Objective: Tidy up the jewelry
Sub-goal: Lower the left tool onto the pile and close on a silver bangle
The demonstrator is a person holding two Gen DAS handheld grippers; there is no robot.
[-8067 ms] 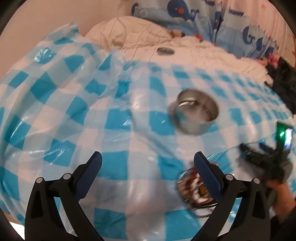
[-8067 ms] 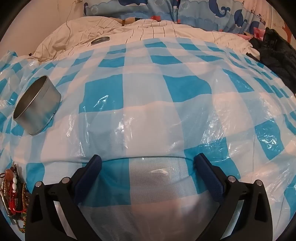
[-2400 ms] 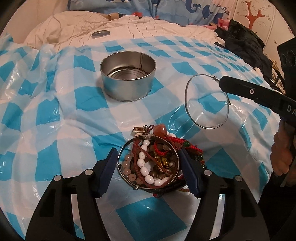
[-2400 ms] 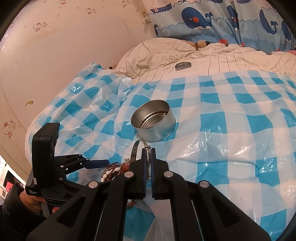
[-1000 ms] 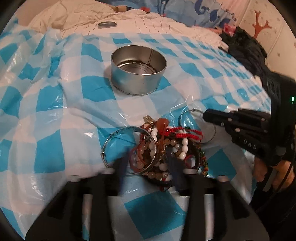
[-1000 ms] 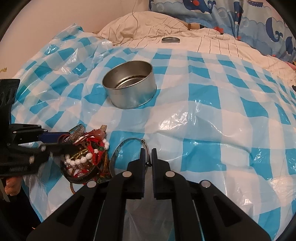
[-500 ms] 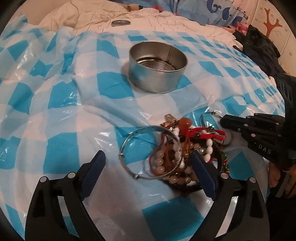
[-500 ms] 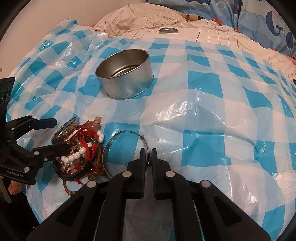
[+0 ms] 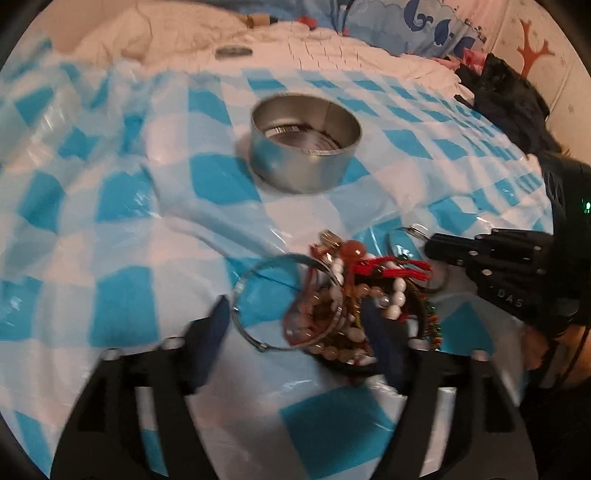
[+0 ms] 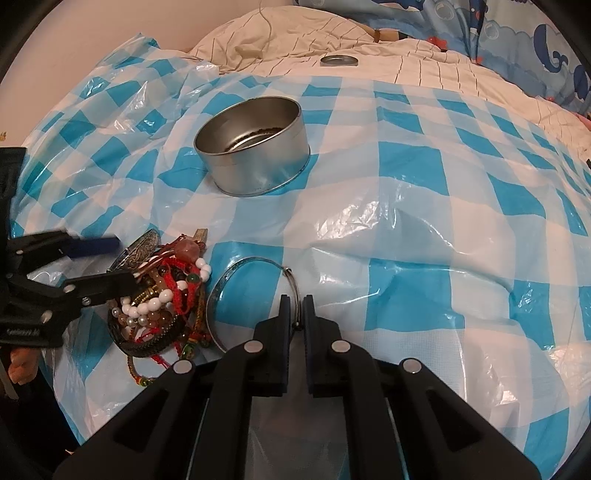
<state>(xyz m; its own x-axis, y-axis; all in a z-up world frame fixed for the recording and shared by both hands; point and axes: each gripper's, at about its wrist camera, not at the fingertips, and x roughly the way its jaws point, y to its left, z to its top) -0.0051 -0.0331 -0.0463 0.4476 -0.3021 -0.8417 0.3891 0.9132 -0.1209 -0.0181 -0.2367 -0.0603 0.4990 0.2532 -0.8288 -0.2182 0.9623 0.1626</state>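
Observation:
A heap of bead bracelets and red cords (image 10: pixel 162 295) lies on the blue-and-white checked plastic cloth (image 10: pixel 406 177). My left gripper (image 9: pixel 299 339) is open and blurred, its fingers straddling a wide silver bangle (image 9: pixel 258 269) and the heap's near part (image 9: pixel 354 295). From the right wrist view the left gripper (image 10: pixel 99 264) reaches in from the left over the heap. My right gripper (image 10: pixel 294 310) is shut on a thin wire bangle (image 10: pixel 236 275) that rests on the cloth beside the heap. An empty round metal tin (image 10: pixel 255 144) stands farther back, also visible as the tin (image 9: pixel 304 147) ahead of the left gripper.
A small round metal lid (image 10: pixel 338 60) lies on the cream quilt (image 10: pixel 280 33) behind the cloth. Whale-print bedding (image 10: pixel 535 33) is at the back right. Dark clothing (image 9: pixel 506 96) is heaped at the far right. The cloth is crinkled and humped.
The left gripper's jaws have opened wide and it has pushed forward over the heap and the wide bangle. The right gripper keeps its grip on the thin bangle and has stayed still.

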